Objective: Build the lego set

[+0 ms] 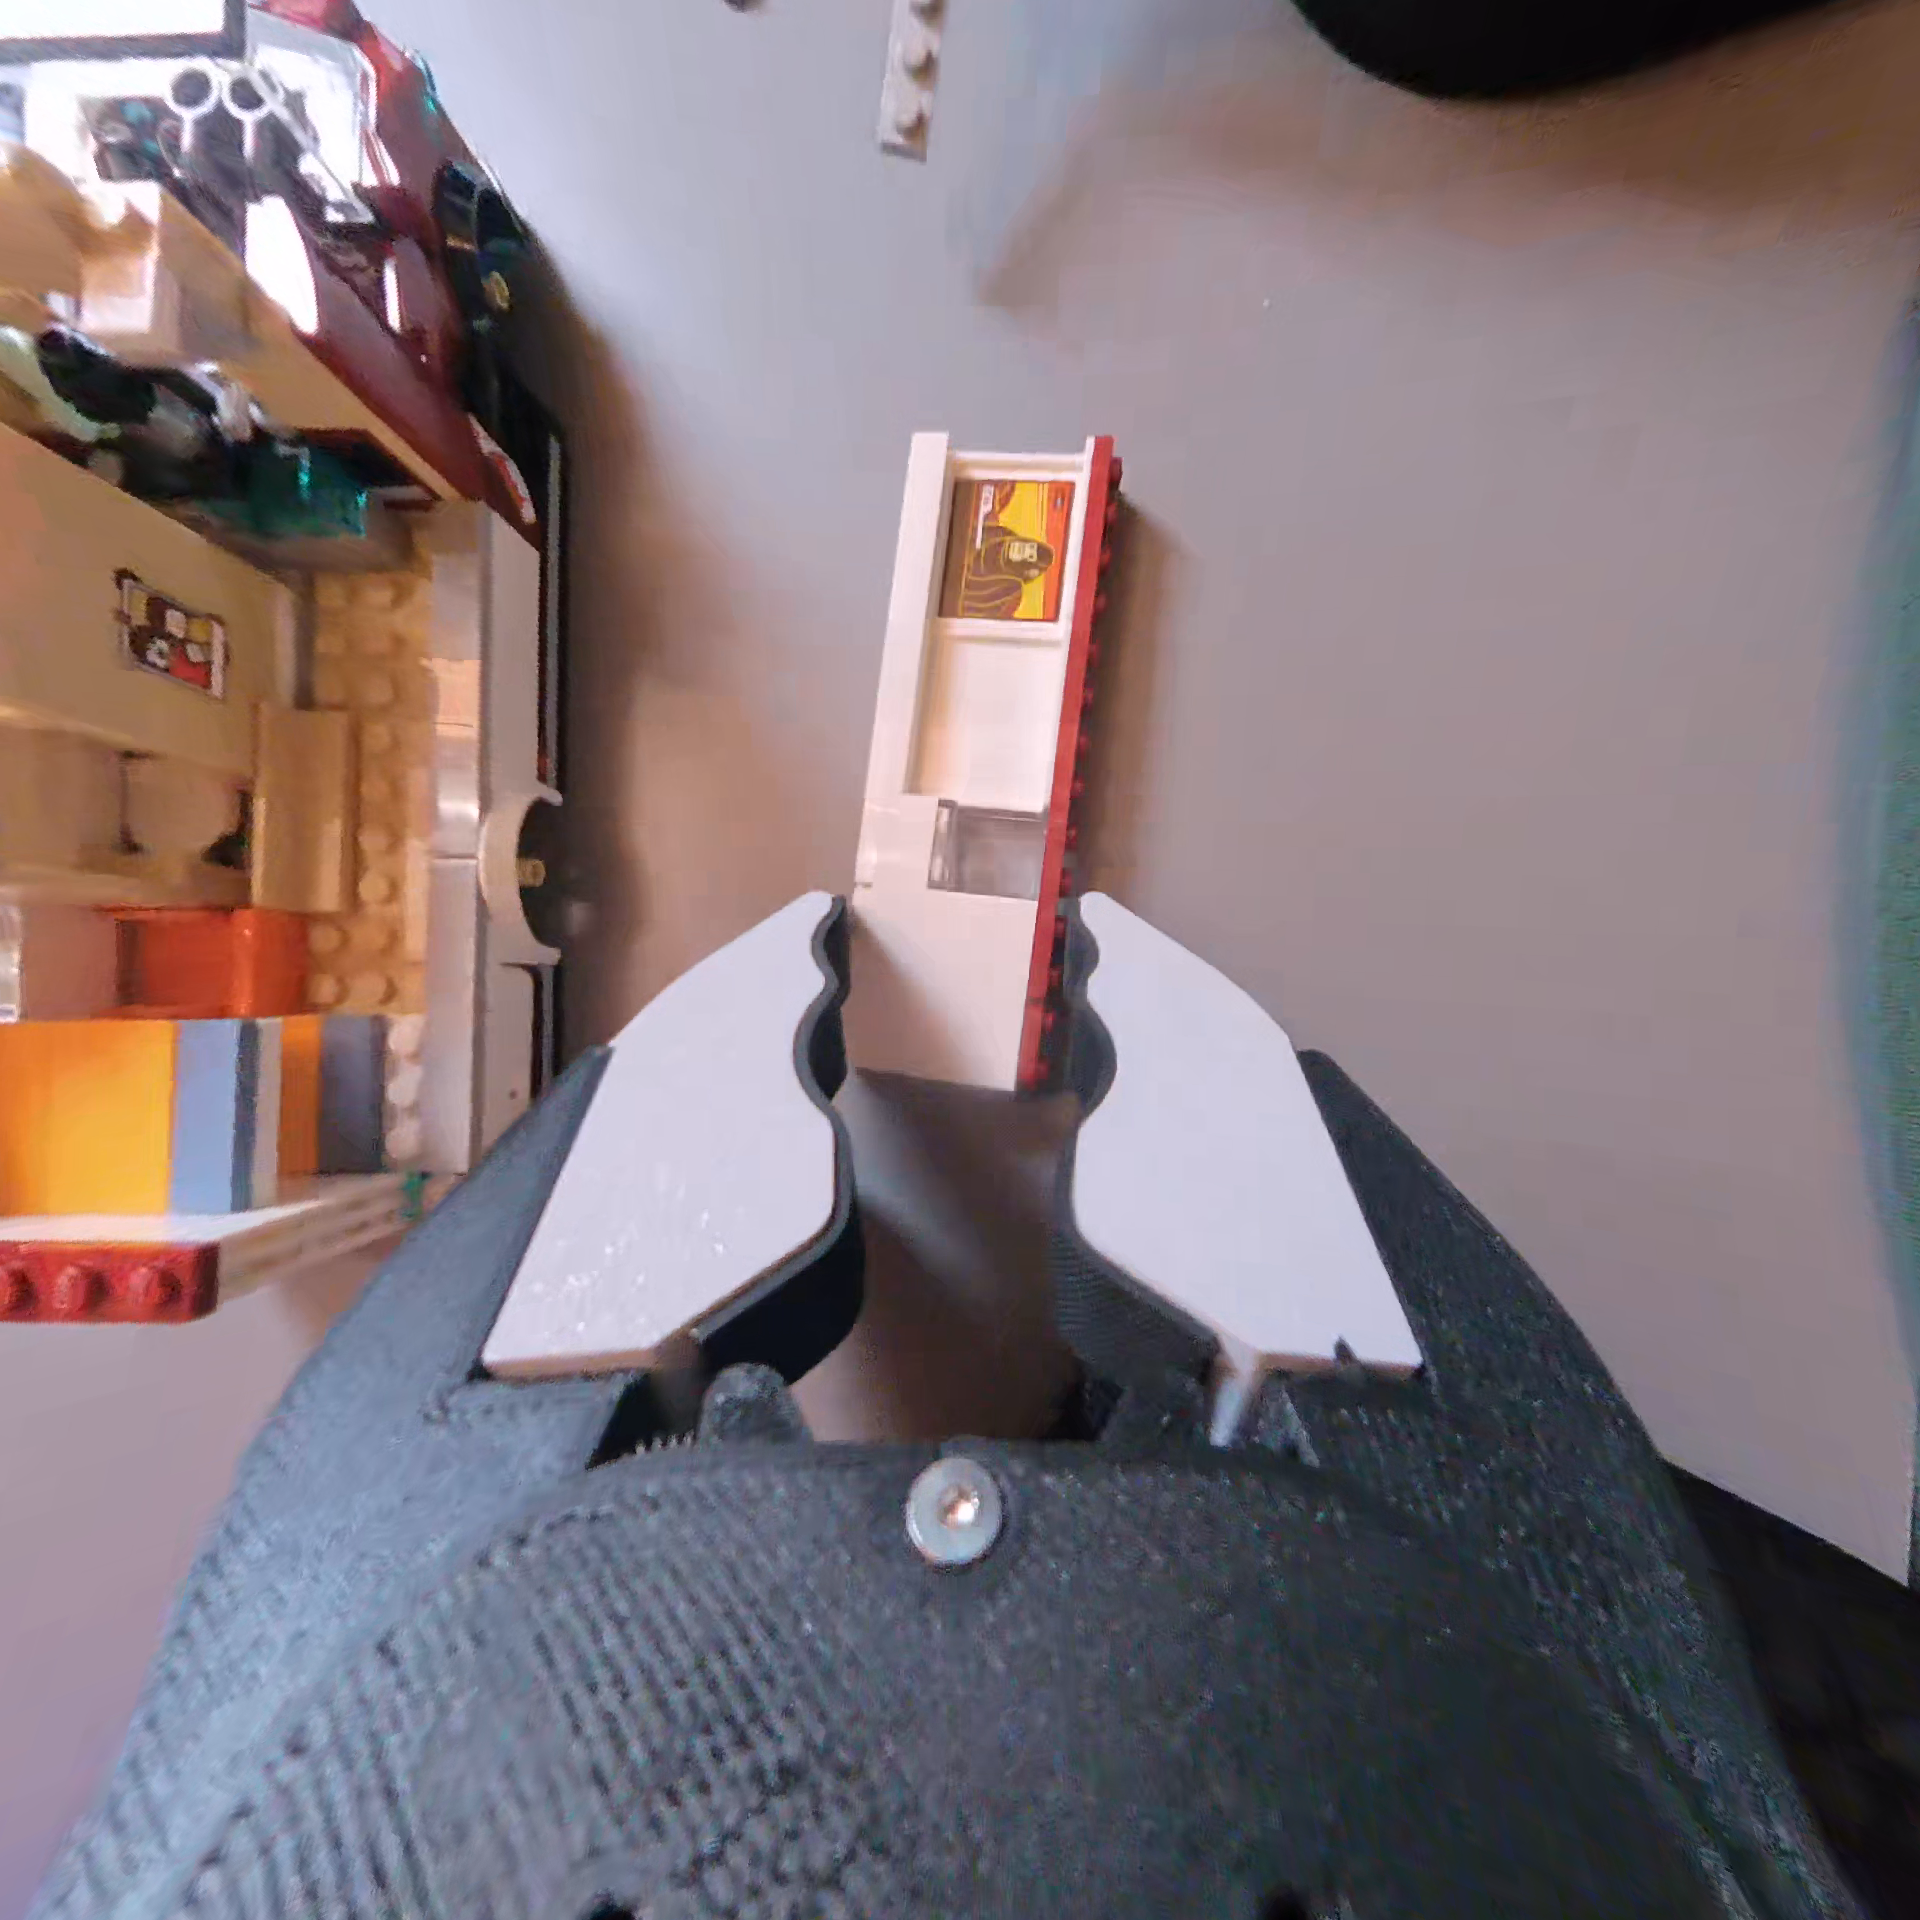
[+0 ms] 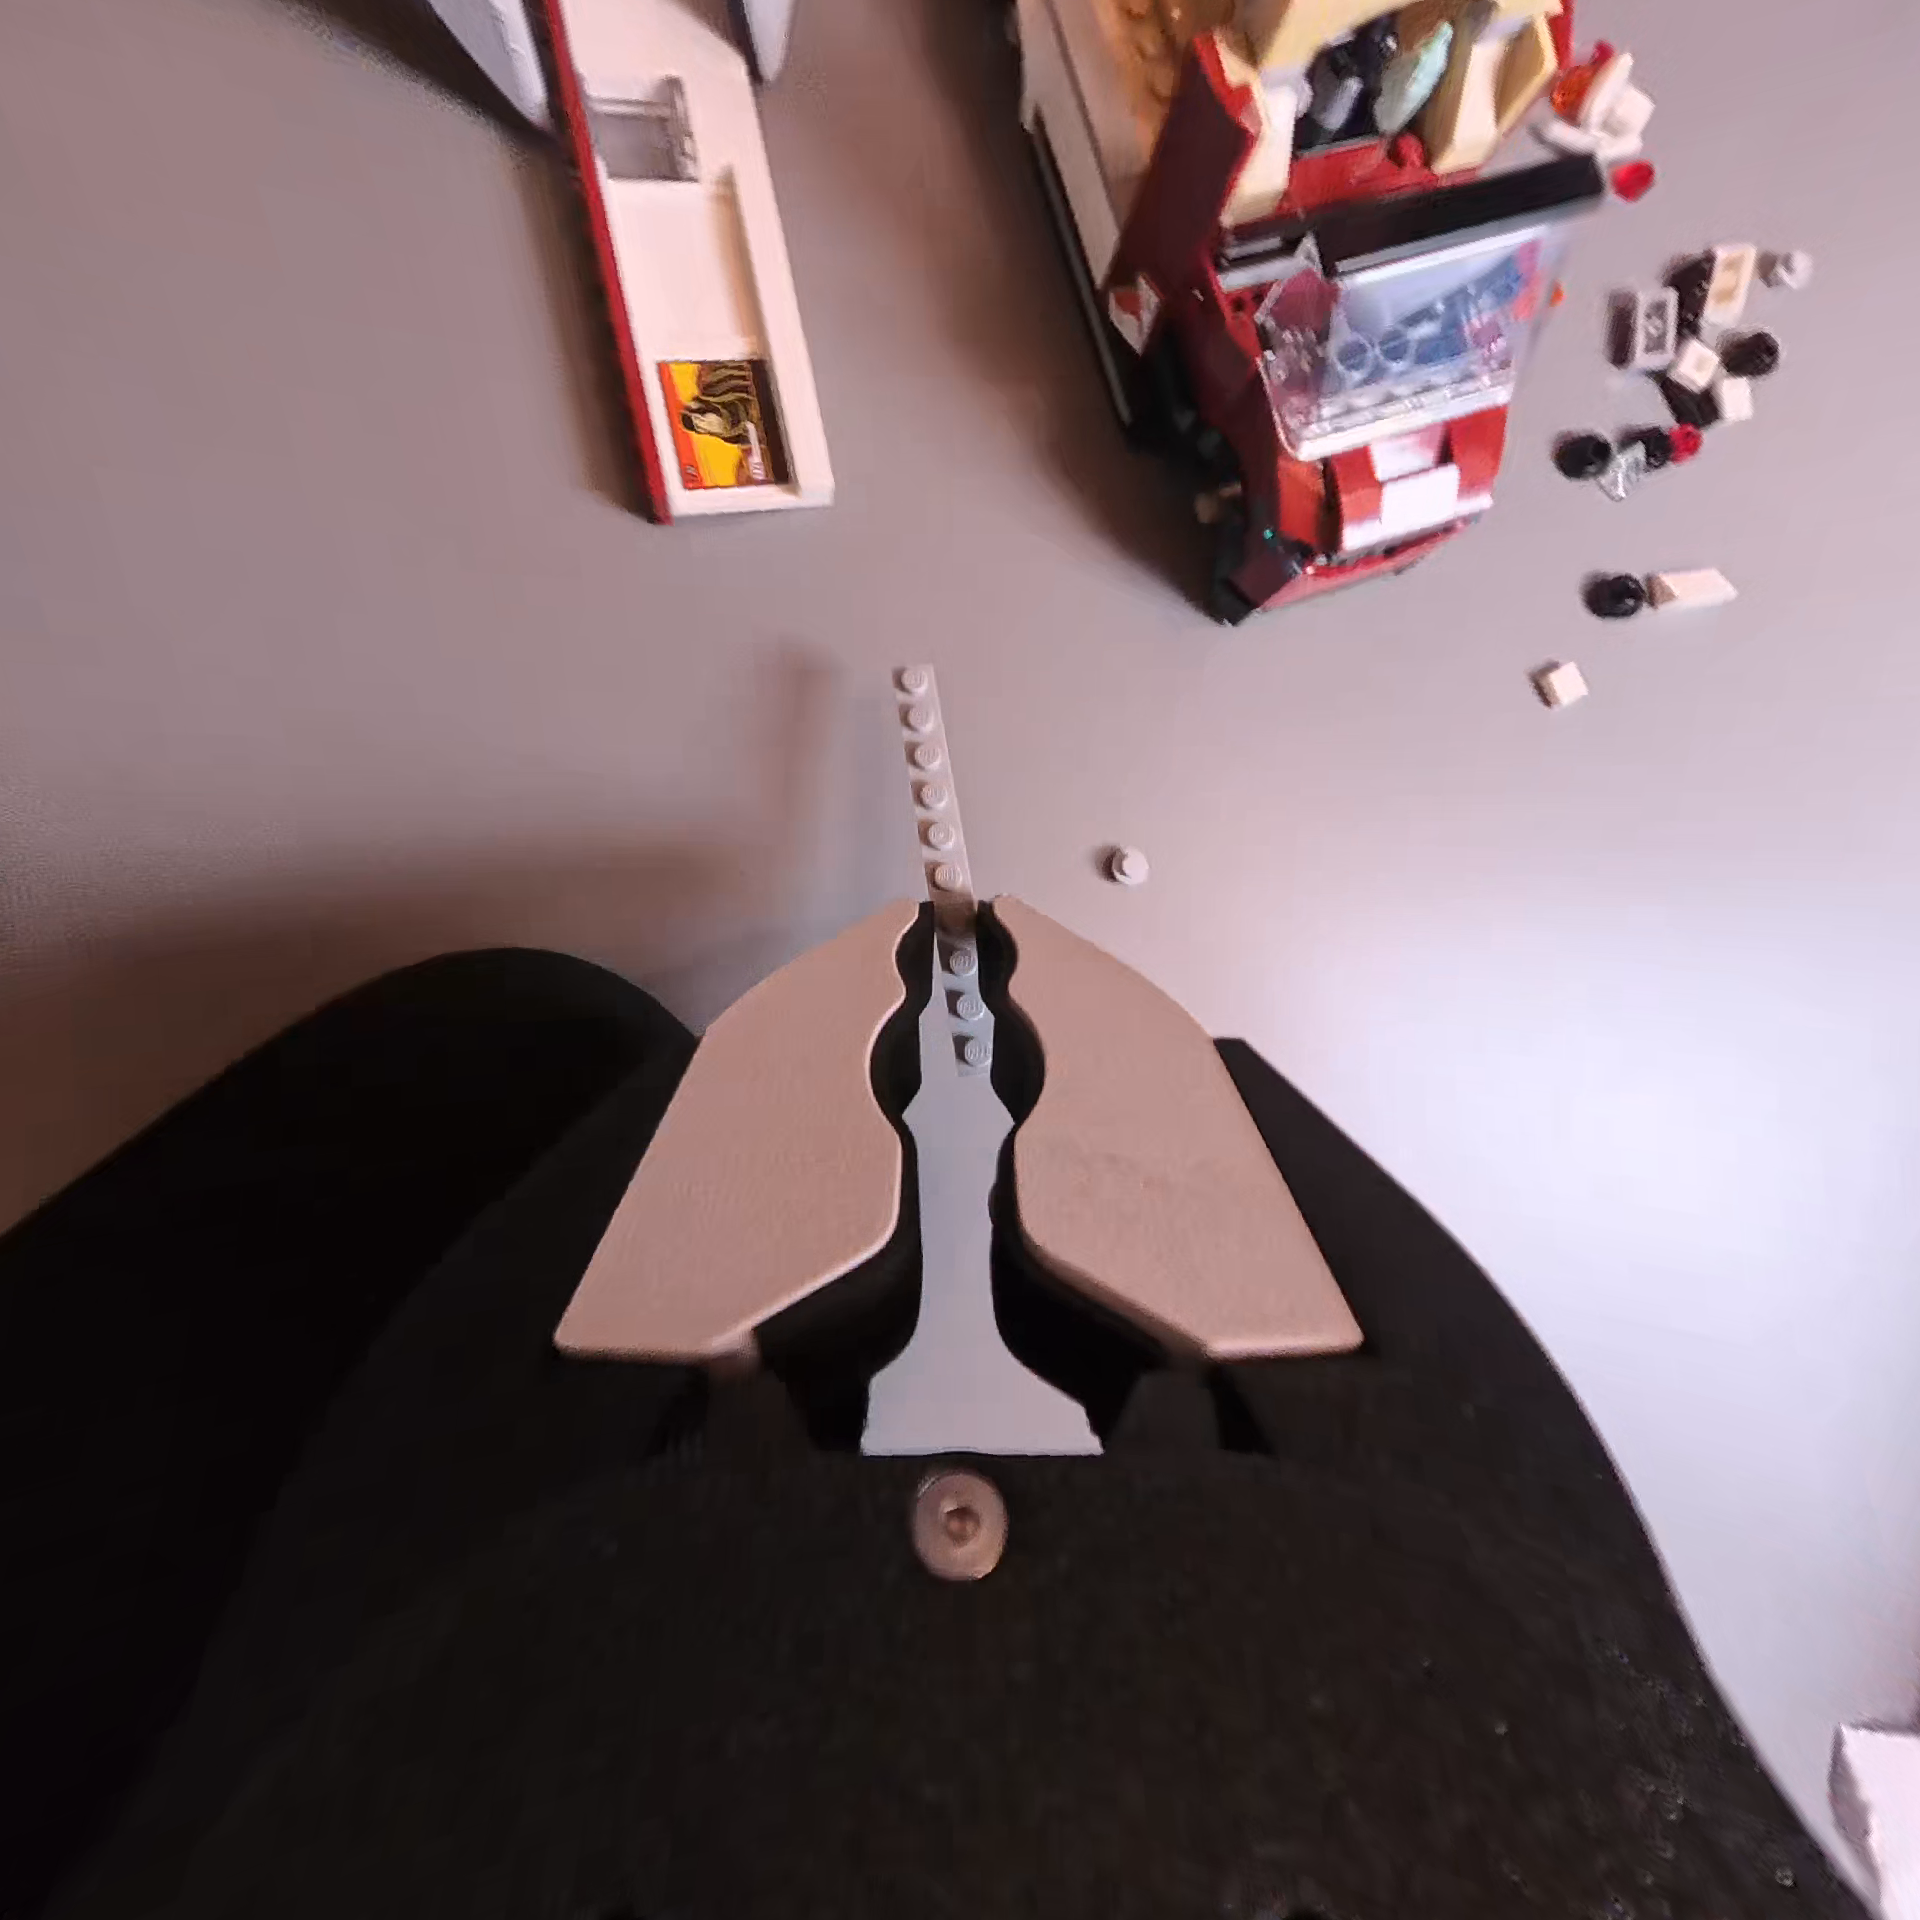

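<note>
Brick pieces fill both views, laid out on a plain grey tabletop [image 1: 1455, 520]. Seen from the left wrist, the left gripper [image 1: 961, 914] has its jaws spread moderately wide around the near end of a long white panel [image 1: 977, 727] edged with a dark red studded strip [image 1: 1075, 727]; the left finger [image 1: 727, 1091] touches the white side and the right pad meets the red studs, so the panel looks clamped across its width, probably to steady it, though how firmly is hard to judge. A small yellow-and-brown picture tile [image 1: 1008, 551] sits at the panel's far end and a clear pane [image 1: 982, 847] nearer the fingertips. Off to the left stands a partly built brick model [image 1: 260, 727] in tan, dark red and orange, well apart from the panel. A light grey studded strip [image 1: 909, 83] shows at the top edge. From the right wrist, the right gripper [image 2: 956, 909] is nearly closed on that narrow grey plate [image 2: 935, 790], both fingertips pinching its sides near one end so most of its length juts forward, free above the table. A lone round stud piece [image 2: 1124, 864] lies just beside the fingertips. Farther off, the white panel [image 2: 707, 312] lies to the left, the model [image 2: 1351, 312] to the right, and loose small parts [image 2: 1683, 353] are scattered beyond it.
</note>
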Tool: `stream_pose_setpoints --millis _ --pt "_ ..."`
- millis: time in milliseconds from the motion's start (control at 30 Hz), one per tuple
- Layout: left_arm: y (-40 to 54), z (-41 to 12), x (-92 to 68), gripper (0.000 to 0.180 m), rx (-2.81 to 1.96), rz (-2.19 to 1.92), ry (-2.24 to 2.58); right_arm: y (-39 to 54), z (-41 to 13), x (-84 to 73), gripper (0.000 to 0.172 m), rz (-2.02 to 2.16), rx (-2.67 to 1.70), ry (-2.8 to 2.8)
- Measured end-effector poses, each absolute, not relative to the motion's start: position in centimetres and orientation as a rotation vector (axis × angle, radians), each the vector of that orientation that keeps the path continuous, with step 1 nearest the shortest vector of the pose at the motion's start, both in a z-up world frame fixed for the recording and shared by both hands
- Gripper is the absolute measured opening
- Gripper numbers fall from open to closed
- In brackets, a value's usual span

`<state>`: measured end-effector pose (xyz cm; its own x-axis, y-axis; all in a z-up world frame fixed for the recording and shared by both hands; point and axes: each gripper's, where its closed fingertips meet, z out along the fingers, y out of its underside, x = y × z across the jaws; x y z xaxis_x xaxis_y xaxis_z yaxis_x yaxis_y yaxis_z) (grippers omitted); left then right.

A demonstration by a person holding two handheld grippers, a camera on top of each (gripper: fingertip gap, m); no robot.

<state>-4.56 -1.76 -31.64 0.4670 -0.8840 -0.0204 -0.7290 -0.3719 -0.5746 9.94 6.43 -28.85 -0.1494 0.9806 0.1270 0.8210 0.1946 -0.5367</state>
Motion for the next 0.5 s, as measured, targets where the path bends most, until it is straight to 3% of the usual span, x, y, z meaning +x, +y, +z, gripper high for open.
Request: stream_pose_setpoints --millis 33,67,133,333,433,500 --pt "-1.6 -31.6 -4.6 0.04 -2.208 -0.399 1.347 6.7 -29.2 10.0 0.007 0.473 -1.69 -2.012" --pt "-1.3 -31.6 -4.6 0.04 -2.216 -0.413 1.334 6.8 -29.5 9.9 0.008 0.47 -1.695 -1.996" --pt "-1.2 -31.1 -4.1 0.04 -2.247 -0.586 1.237 7.3 -29.6 9.3 0.026 0.455 -1.672 -1.955" --pt "-1.0 -27.6 -3.1 0.04 -2.261 -1.298 0.778 2.8 -25.7 4.1 0.04 0.777 -1.33 -1.919" --pt "-0.1 -26.8 -3.2 0.04 -2.227 -1.397 0.645 0.5 -26.1 2.0 0.039 0.78 -1.212 -1.985" --pt "0.2 -26.3 -3.2 0.04 -2.2 -1.448 0.593 1.0 -26.9 1.1 0.019 0.672 -1.199 -1.98"
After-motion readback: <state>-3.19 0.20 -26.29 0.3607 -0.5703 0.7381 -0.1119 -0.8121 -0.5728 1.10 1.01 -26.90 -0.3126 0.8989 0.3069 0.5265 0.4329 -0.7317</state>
